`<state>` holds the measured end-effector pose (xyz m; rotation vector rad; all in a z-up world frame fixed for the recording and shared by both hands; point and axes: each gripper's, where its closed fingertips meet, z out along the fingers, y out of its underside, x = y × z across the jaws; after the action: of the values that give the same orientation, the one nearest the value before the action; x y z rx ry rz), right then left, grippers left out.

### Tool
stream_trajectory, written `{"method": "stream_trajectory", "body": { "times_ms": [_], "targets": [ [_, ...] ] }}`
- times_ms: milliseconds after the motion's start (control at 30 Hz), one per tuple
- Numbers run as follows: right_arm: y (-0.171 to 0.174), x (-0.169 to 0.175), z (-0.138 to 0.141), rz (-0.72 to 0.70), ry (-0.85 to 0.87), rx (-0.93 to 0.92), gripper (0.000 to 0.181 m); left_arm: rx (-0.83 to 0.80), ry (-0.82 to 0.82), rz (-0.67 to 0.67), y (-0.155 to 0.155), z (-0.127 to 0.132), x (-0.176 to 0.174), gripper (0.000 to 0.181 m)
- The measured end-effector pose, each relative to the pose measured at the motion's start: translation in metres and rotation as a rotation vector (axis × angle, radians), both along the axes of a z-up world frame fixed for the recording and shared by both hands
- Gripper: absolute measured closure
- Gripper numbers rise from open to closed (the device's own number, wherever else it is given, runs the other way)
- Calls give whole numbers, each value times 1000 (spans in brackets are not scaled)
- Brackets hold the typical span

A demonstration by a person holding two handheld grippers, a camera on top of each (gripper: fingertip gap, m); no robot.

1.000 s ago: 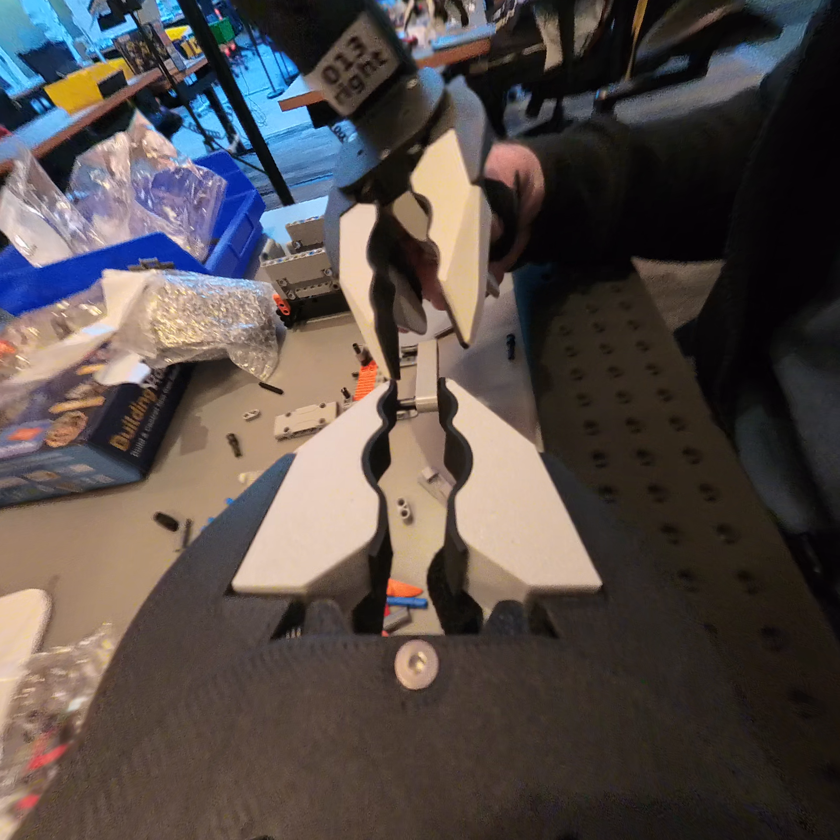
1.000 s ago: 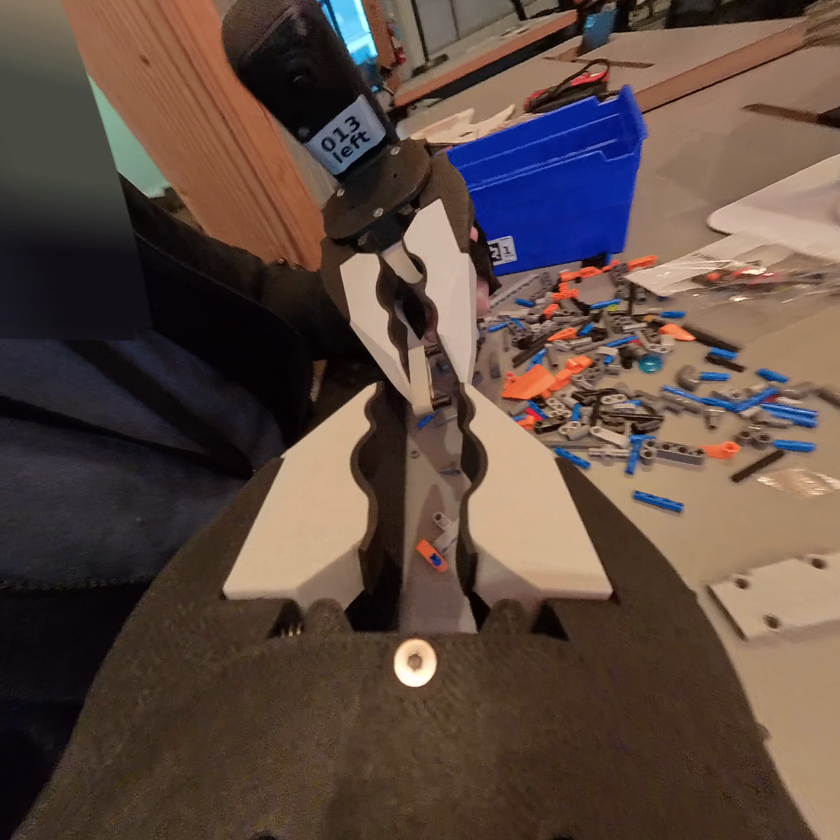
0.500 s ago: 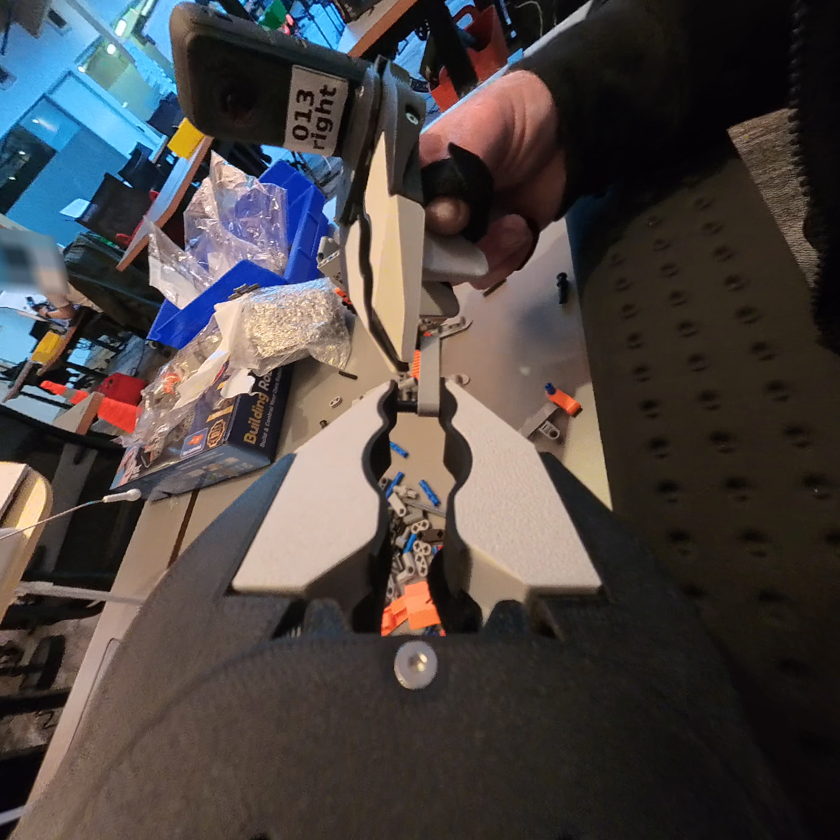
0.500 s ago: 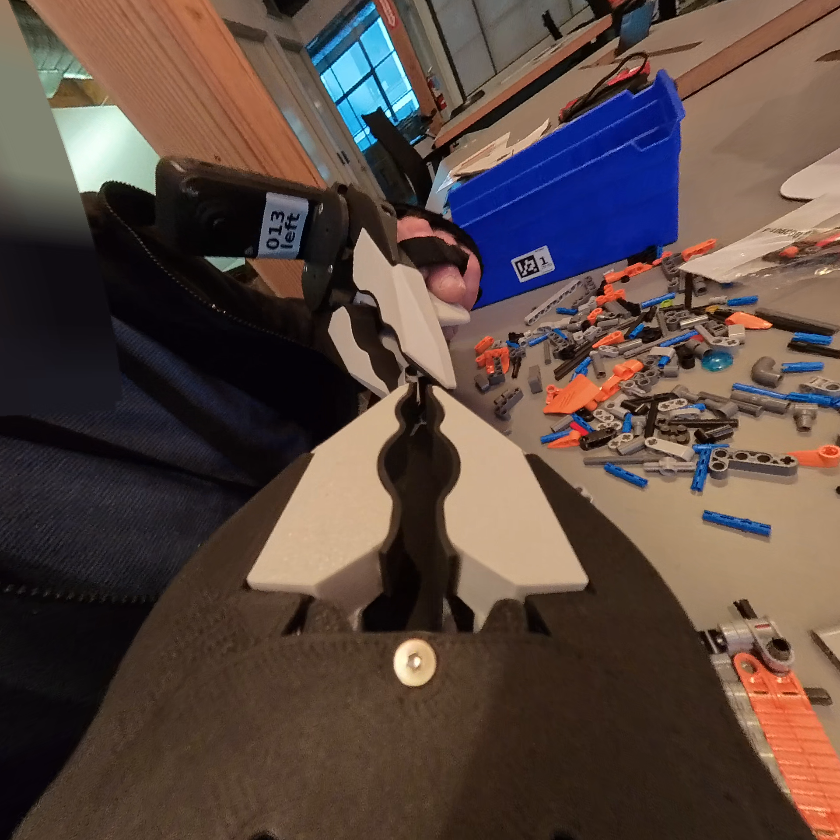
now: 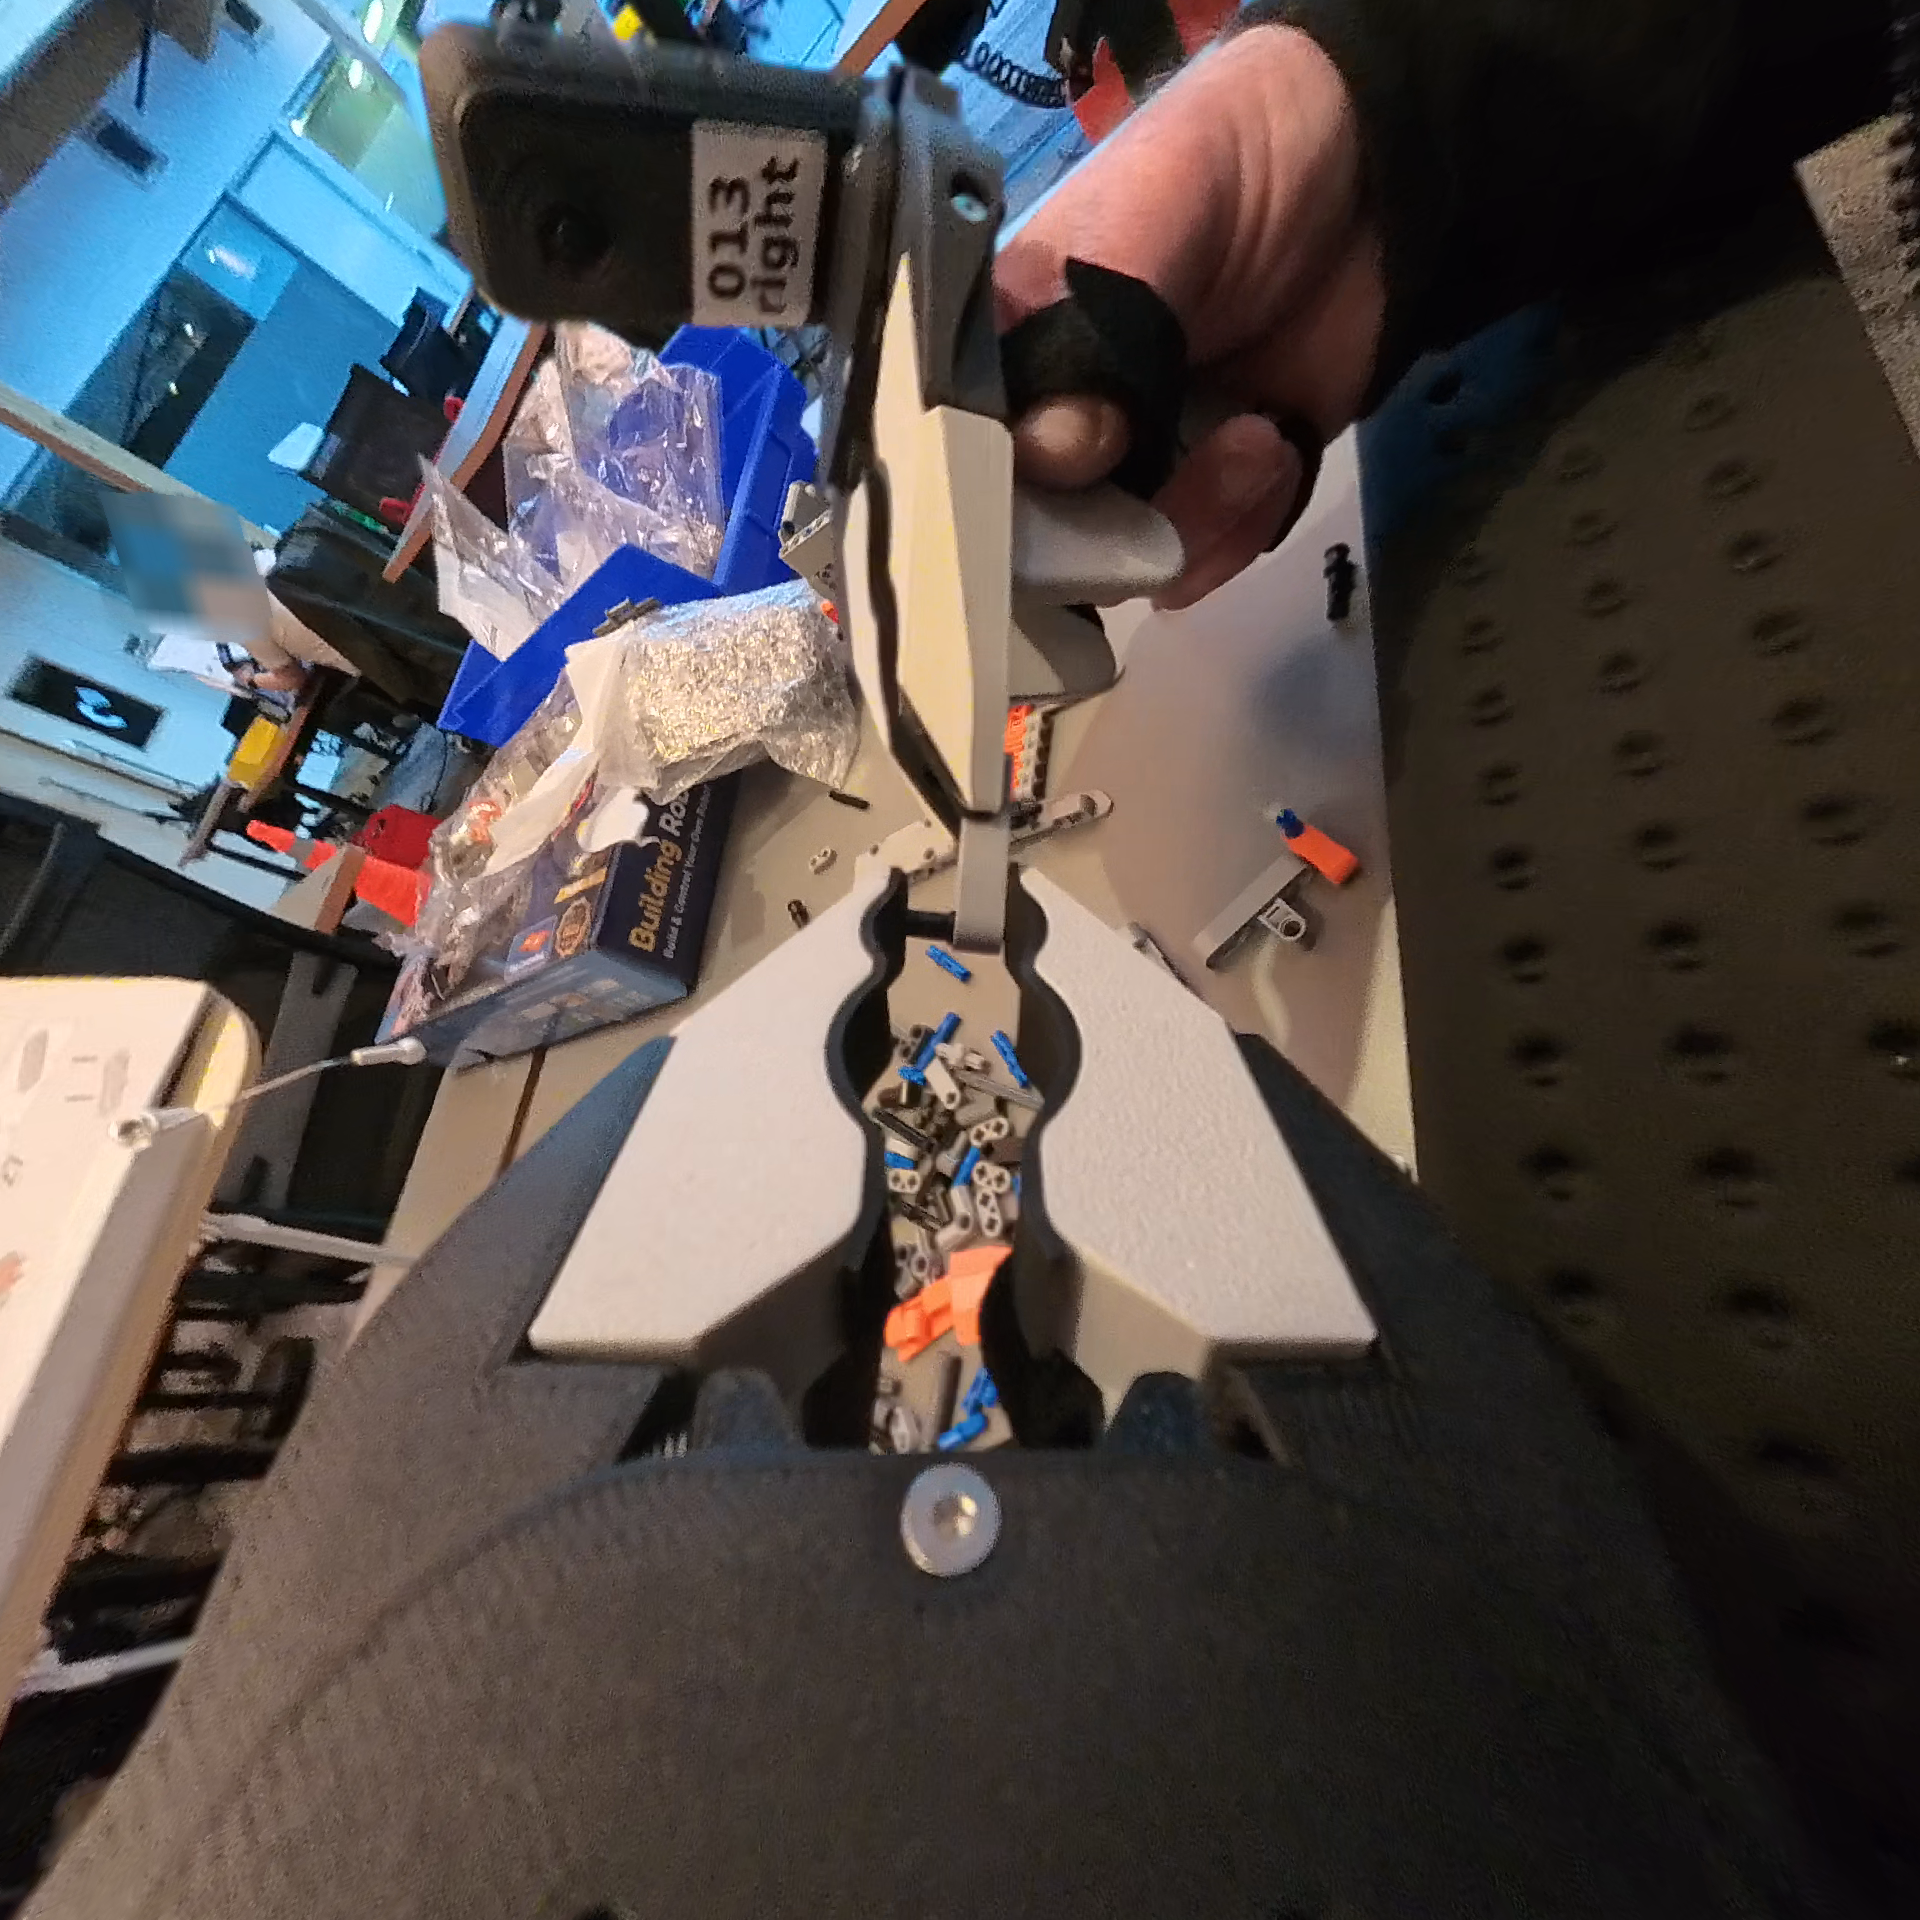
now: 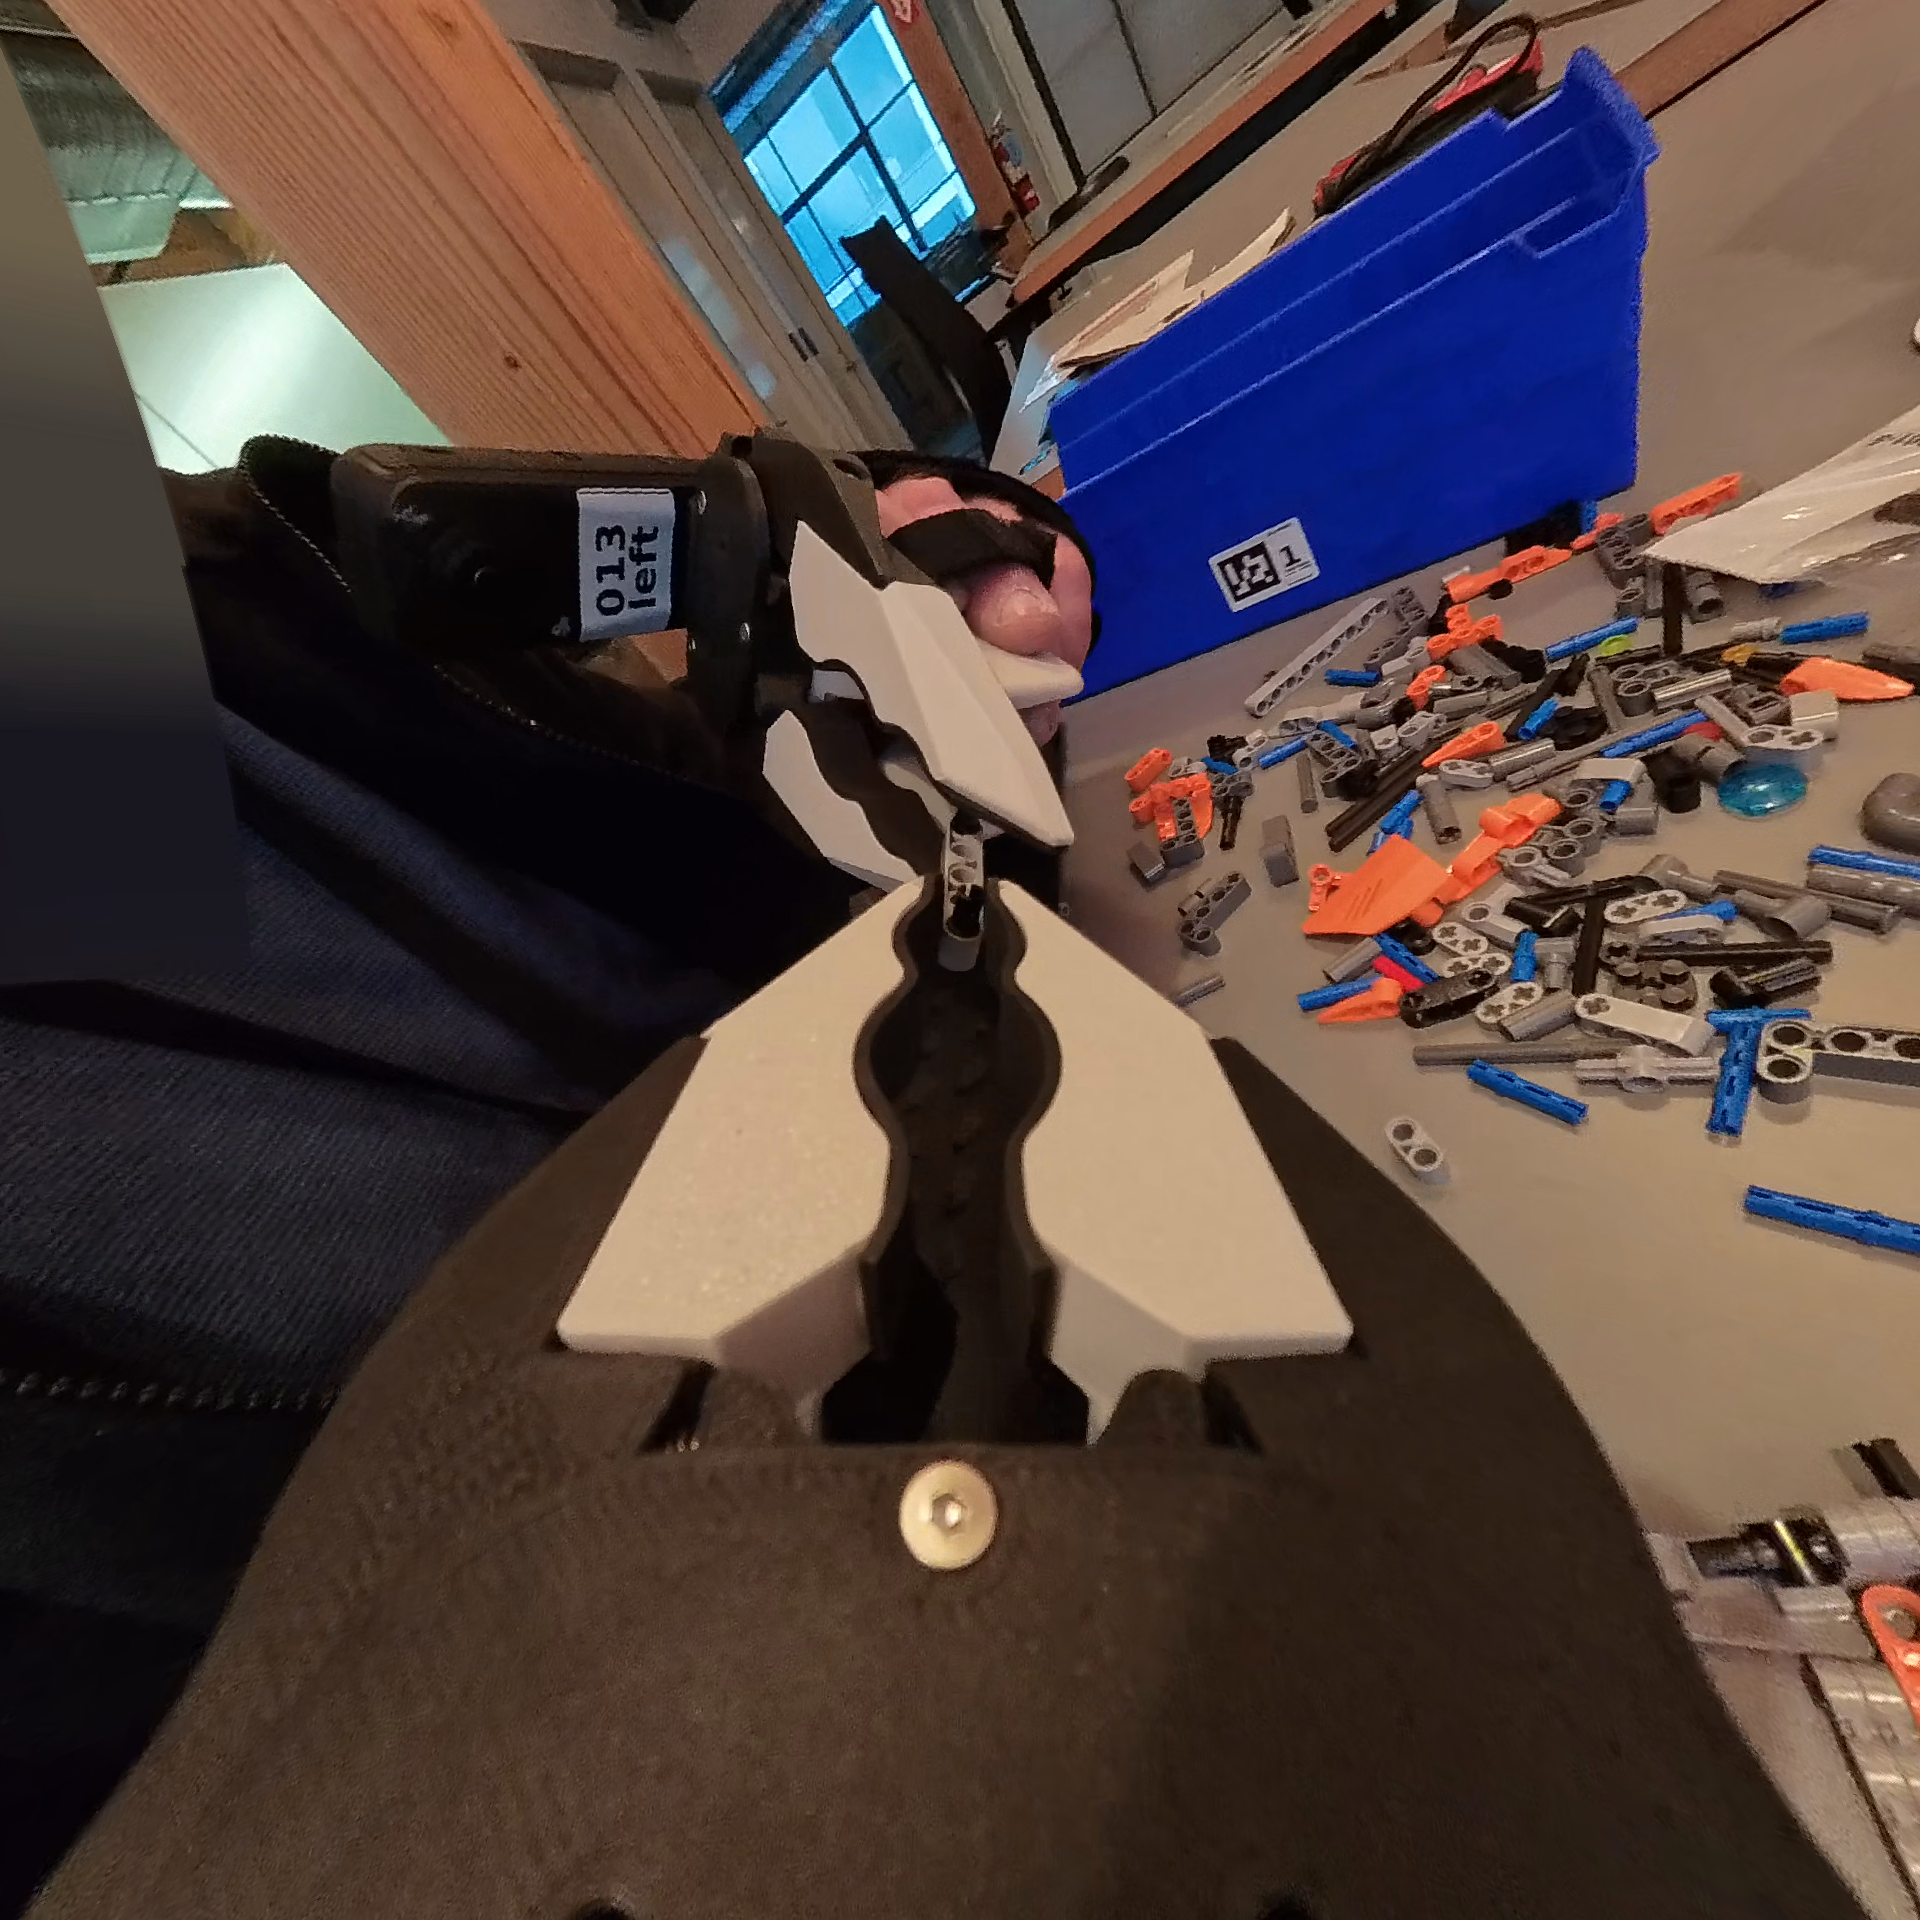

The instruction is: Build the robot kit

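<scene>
A small grey beam (image 5: pixel 978 881) with a black pin (image 5: pixel 925 918) sticking out of its side is held in the air between both grippers. My left gripper (image 5: pixel 961 894) is shut on its lower end, with beam and pin between the tips. My right gripper (image 5: pixel 971 805) comes down from above, held by a hand (image 5: pixel 1195 260), and is shut on the beam's upper end. In the right wrist view my right gripper (image 6: pixel 961 888) is shut on the beam (image 6: pixel 961 862). The left gripper (image 6: pixel 977 847) reaches in from the upper left and grips the far end.
Many loose grey, blue, black and orange parts (image 6: pixel 1558 883) lie on the grey table (image 6: pixel 1558 1299) in front of a blue bin (image 6: pixel 1403 395). A grey and orange assembly (image 6: pixel 1849 1621) lies bottom right. Plastic bags (image 5: pixel 727 686), blue bins (image 5: pixel 623 623) and a box (image 5: pixel 582 935) stand at the left. The grippers are tip to tip, or close to it.
My right gripper has gone from open to shut on the beam's end. Both grippers have tilted and lifted, so the table now lies slanted behind them.
</scene>
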<state>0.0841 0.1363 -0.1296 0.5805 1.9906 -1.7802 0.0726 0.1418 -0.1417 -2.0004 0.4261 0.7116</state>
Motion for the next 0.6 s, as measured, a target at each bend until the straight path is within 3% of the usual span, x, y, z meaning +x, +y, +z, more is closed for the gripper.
{"method": "stream_trajectory", "body": {
  "times_ms": [333,600],
  "targets": [
    [-13,-7,16,-139,129,-50,177,151,-310,123,-21,-2,-9,162],
    [-27,-6,28,-187,246,-89,177,422,-821,-35,-27,19,12,166]
  ]
}}
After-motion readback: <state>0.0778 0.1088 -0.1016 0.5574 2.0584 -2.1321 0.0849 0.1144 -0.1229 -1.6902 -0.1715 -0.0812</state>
